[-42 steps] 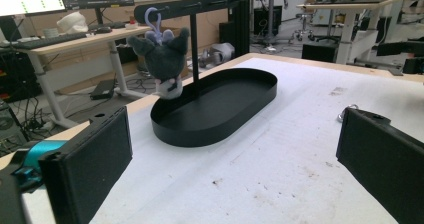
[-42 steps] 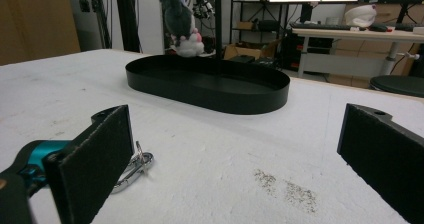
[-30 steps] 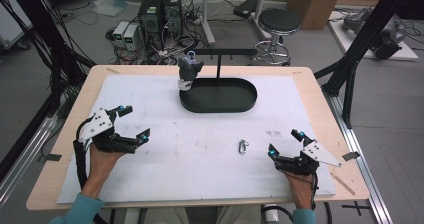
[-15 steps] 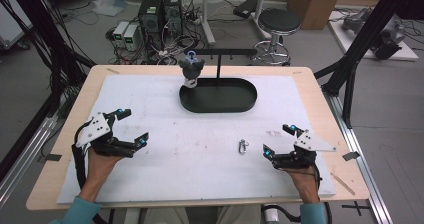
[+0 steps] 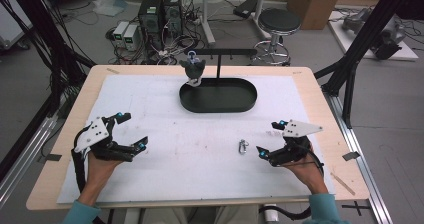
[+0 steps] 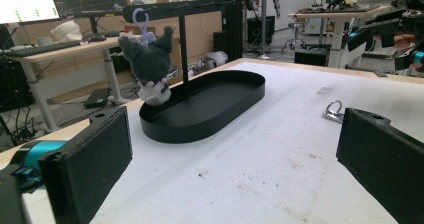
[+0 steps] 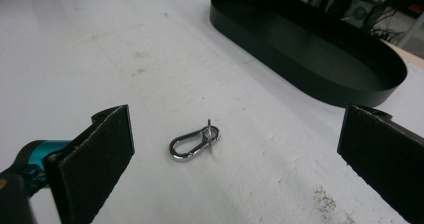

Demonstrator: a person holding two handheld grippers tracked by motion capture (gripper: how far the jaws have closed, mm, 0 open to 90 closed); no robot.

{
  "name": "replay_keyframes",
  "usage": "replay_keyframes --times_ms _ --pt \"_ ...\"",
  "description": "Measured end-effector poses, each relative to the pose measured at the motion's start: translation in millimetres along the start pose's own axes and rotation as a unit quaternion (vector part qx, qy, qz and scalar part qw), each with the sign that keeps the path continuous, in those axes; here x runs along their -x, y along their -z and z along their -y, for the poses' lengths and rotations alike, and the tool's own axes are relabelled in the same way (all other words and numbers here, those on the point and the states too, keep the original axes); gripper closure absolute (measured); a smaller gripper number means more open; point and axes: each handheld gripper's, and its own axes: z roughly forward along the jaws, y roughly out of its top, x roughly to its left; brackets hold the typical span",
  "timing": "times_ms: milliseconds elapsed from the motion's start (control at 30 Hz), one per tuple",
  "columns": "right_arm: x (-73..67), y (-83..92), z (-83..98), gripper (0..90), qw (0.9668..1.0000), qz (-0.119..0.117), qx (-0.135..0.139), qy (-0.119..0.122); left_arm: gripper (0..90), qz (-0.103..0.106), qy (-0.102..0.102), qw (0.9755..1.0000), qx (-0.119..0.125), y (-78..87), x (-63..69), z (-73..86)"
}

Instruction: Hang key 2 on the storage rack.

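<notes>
- The right gripper rests low over the worktop near its right edge, its fingers wide apart and holding nothing; a silver carabiner clip lies flat on the white sheet just ahead of them, about midway between the two finger pads, touching neither
- In the high view the same clip sits just to the left of the right gripper's lower fingertip
- The left gripper is held near the worktop's left edge, fingers also spread apart and empty; the clip is well off toward its right finger, seen small in the left gripper view
- Beyond both pairs of fingers stands a black oval tray with a post and crossbar rising from it; a dark grey plush keychain hangs by a lilac loop from the bar's left end, its white lower part just over the tray's rim; the tray is ahead and left of centre for the left fingers, ahead and to the right for the right fingers
</notes>
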Motion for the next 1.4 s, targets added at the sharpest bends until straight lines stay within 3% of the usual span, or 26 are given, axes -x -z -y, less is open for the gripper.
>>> replay_keyframes --times_ms 233,500,567,800,1033,1267,1400 --pt "3.4 -11.0 -13.1 4.5 0.9984 -0.028 -0.041 0.026 1.7 0.002 -0.002 1.0 0.0 1.4 1.0 2.7" --pt "6.6 -26.2 -21.9 7.7 0.9946 -0.054 -0.086 0.021 1.7 0.003 -0.002 1.0 0.005 2.5 1.5 4.2" --pt "8.0 -29.9 -22.9 13.9 0.9926 -0.063 -0.101 0.026 1.7 0.003 -0.002 1.0 0.005 2.6 1.4 4.2" --pt "9.8 -39.8 -24.6 19.3 0.9876 -0.076 -0.132 0.037 1.7 0.004 -0.001 1.0 0.002 2.6 1.8 5.2" --pt "9.9 -52.2 -29.0 25.0 0.9806 -0.088 -0.169 0.045 1.7 0.0 -0.002 1.0 0.008 4.1 2.3 9.1" --pt "9.5 -63.9 -28.3 38.4 0.9742 -0.094 -0.197 0.056 1.7 -0.004 -0.002 1.0 -0.003 2.5 4.2 17.0" --pt "10.9 -66.7 -28.6 47.6 0.9732 -0.099 -0.201 0.053 1.7 -0.008 -0.003 1.0 -0.002 2.5 5.3 20.0"
